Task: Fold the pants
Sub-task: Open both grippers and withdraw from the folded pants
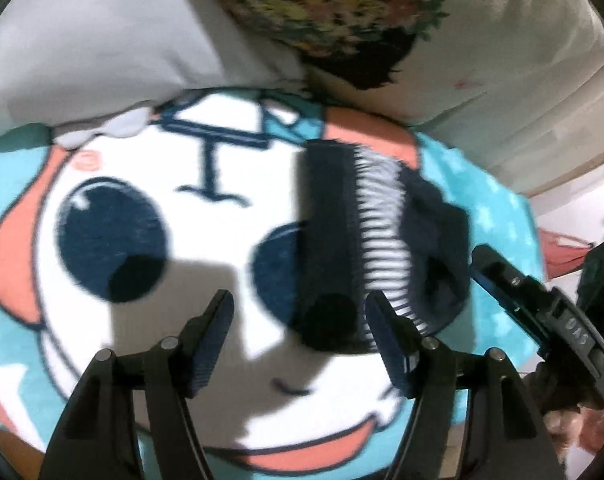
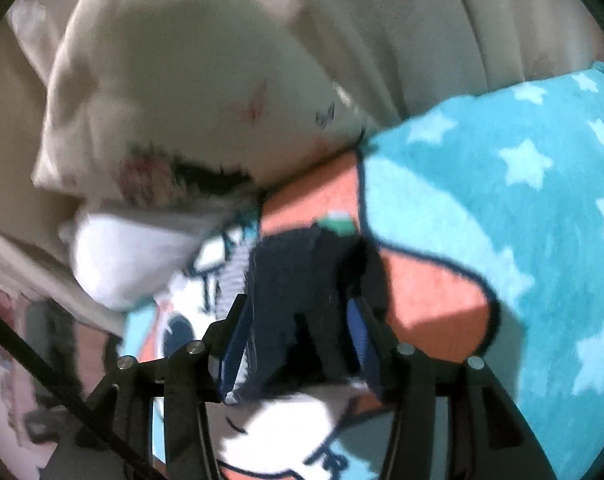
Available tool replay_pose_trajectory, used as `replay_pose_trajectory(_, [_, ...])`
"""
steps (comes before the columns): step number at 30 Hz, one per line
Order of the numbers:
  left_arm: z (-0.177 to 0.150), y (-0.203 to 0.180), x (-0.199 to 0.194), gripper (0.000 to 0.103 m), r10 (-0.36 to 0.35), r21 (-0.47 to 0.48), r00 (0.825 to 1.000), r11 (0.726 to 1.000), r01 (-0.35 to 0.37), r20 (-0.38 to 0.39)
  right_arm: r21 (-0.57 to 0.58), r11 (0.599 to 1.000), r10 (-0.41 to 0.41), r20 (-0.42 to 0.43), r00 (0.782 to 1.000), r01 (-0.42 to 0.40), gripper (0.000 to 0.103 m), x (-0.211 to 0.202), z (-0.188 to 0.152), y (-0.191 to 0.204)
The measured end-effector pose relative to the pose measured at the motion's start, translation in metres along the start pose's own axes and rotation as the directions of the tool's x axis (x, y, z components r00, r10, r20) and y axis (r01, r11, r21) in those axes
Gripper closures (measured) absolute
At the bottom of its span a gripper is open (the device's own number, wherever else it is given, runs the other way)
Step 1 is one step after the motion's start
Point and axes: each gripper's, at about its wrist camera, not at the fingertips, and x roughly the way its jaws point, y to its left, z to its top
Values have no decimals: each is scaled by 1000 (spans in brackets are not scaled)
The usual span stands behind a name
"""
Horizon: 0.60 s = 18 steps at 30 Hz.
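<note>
There are two grippers and one pair of pants. The pants are a small dark navy garment with a white ribbed band, and they lie bunched on one blanket, turquoise with white stars and a large cartoon face on it. Behind the blanket I count two pillows: a plain white pillow and a cream pillow with a flower print, both leaning against a pale padded surface. In the left wrist view the left gripper hangs over the blanket with its two jaws well apart and nothing between them; the near end of the pants lies just ahead of its right finger, and the finger overlaps the white band in the picture, but I cannot say if it really touches. The right gripper comes in from the right side of this view, its tip at the far edge of the dark cloth, and part of a hand shows below it. In the right wrist view the right gripper has the dark cloth directly between its two blue pads, which stand partly apart; the picture is blurred, so the pads seem to press on the bunched pants, but this is not certain.
</note>
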Motion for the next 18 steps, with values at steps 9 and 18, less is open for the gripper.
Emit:
replay_pose_trajectory(9, [-26,18,-23,36,62,45,998,997,-63,29,3,989,-146,-70,987,147,44,25,-25,-12])
replay_pose_trajectory(18, [-42,6,-51,36,69,134,992,988,-82,101,-41,986,-161,28,987,162,44,-24,-45,27])
